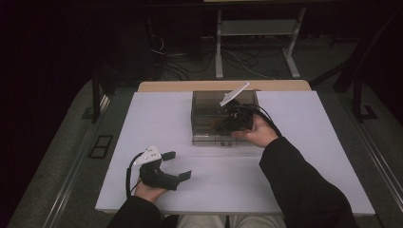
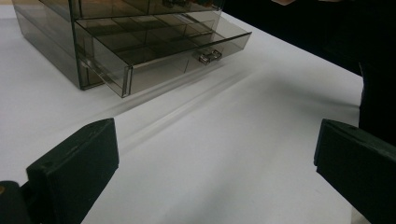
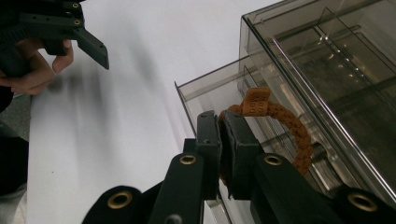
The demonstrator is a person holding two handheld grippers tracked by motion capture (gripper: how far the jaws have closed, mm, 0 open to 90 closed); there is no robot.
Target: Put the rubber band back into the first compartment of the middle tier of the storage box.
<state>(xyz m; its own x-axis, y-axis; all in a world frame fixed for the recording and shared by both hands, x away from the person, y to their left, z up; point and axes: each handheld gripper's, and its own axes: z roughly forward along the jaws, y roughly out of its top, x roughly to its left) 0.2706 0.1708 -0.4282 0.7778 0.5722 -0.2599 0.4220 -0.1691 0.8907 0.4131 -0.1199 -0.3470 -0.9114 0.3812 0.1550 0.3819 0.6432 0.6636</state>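
Orange bracelet [image 3: 285, 126] sits pinched in the right gripper [image 3: 219, 135] over the open drawer [image 3: 205, 93], not yet dropped; left gripper [image 1: 178, 166] gapes empty.

glossy clear plastic drawer box [image 3: 322, 60], rough woven bracelet [image 3: 289, 126], matt table [image 1: 157, 118].
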